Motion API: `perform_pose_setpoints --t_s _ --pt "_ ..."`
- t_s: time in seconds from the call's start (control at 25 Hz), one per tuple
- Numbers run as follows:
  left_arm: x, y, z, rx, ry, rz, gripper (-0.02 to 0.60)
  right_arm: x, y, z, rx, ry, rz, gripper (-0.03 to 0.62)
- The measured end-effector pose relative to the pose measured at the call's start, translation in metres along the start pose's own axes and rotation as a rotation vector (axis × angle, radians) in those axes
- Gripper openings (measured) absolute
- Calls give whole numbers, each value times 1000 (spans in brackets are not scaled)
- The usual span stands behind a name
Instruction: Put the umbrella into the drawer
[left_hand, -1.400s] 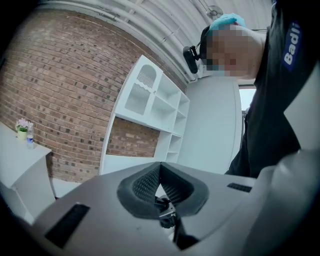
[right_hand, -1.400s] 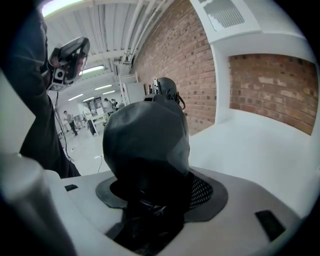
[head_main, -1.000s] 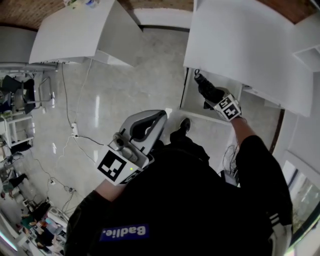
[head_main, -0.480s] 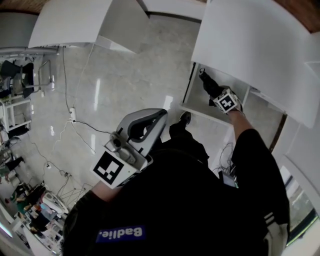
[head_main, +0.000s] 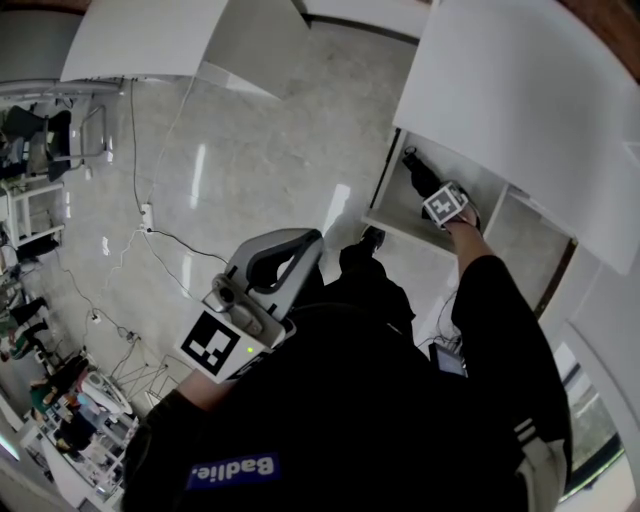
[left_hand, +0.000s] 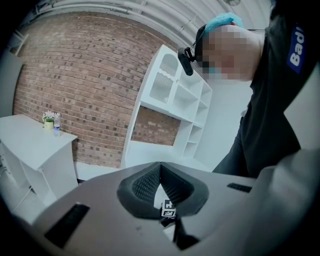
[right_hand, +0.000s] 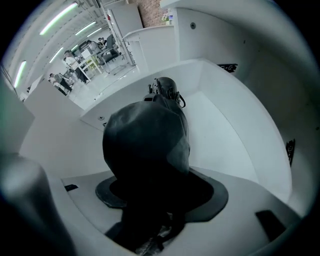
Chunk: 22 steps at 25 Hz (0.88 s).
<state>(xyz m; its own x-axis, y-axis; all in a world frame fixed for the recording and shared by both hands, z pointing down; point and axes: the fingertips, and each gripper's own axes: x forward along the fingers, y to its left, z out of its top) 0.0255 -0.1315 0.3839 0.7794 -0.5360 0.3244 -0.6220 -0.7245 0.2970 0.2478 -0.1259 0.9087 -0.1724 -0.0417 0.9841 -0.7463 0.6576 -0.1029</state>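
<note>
Glossy pale floor (head_main: 250, 170) lies open left of the drawer (head_main: 400, 228). Left gripper (left_hand: 160, 169) sits well short of the drawer, jaws together, empty. Right gripper (head_main: 445, 205), over the drawer's front edge, is clamped on the black folded umbrella (head_main: 418, 172). The umbrella reaches inside the drawer, white walls close on both sides, its end near the far wall.

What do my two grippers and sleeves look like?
Both the left gripper and right gripper are light grey moulded shells with dark jaw pads, each carrying a white cube with black square markers. Your sleeves are black.
</note>
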Motion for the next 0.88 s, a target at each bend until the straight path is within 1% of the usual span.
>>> perform_pose_setpoints --t_s 0.24,0.52,0.72,0.8,0.88 --pt "-2 3 -3 5 22 15 3 13 -1 5 -7 -14 -16 291" --pt "-3 3 -9 10 44 14 3 21 -2 4 13 -11 -22 291" --pt "-3 0 -10 13 28 -12 3 9 -6 -2 65 -5 -37 296" --pt "-5 -1 -9 11 17 -33 3 -3 -4 -1 85 -31 -35 296" --pt "-8 -1 -7 8 8 -57 3 -18 -4 9 97 -96 -36 296"
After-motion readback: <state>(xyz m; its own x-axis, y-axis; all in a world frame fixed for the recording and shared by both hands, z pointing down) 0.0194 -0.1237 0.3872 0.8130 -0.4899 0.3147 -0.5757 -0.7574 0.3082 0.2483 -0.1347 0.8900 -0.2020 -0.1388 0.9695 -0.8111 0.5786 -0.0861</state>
